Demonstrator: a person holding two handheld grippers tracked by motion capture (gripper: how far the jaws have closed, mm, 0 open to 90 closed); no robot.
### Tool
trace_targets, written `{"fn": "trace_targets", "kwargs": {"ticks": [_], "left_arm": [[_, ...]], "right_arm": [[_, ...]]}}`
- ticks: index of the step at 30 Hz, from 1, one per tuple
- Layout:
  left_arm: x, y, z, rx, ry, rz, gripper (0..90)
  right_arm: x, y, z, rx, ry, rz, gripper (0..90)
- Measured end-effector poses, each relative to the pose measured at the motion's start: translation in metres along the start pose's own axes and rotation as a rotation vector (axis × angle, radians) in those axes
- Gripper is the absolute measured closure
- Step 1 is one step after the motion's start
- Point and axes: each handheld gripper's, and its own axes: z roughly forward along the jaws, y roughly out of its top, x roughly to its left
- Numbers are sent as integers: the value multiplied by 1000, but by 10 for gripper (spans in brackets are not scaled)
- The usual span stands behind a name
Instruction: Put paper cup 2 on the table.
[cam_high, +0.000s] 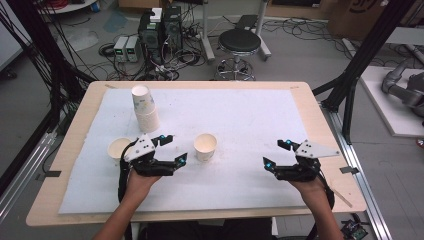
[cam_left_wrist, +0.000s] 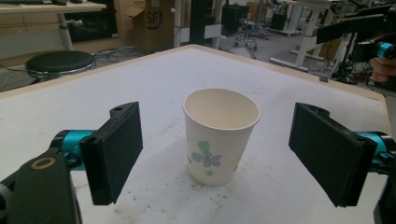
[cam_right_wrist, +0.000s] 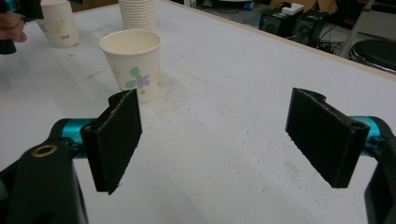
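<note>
the paper cup (cam_left_wrist: 220, 136) stands upright on the counter (cam_high: 240, 195) ahead of the left gripper (cam_high: 171, 148), in line with the gap between its jaws yet clear of both pads; those jaws stand wide apart with nothing held; the right gripper (cam_high: 275, 153) sits well off to the other side, its jaws also spread wide over bare surface, the same cup ahead and to their left in the right gripper view; the cup is thin cream paper, tapered, with a rolled rim and a printed flower in purple and green (no writing legible on it); the pads are flat black rectangles with a rough, foam-like face on teal mounts; a white sheet (cam_high: 260, 115) covers the light wooden counter; a tall stack of cups (cam_high: 144, 108) and a second single cup (cam_high: 119, 148) stand to the left; a cardboard box (cam_left_wrist: 152, 24) beyond bears "sf".
</note>
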Motion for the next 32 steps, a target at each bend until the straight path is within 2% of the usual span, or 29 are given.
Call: {"fn": "trace_targets", "kwargs": {"ticks": [7,11,15,32], "left_arm": [[-1,0,-11,-36,2,-1,178],[-3,0,-12,-46,1,1,180],[-4,0,-13,-44,2,15,183],[-3,-3,-14,-45,6,3,183]], "right_arm": [[10,-2,-4,11,-18,-1,189],[13,-1,-8,-7,-28,-10,189],[14,-1,-10,-14,-26,-6,189],[13,0,-4,-12,-7,-11,189]]}}
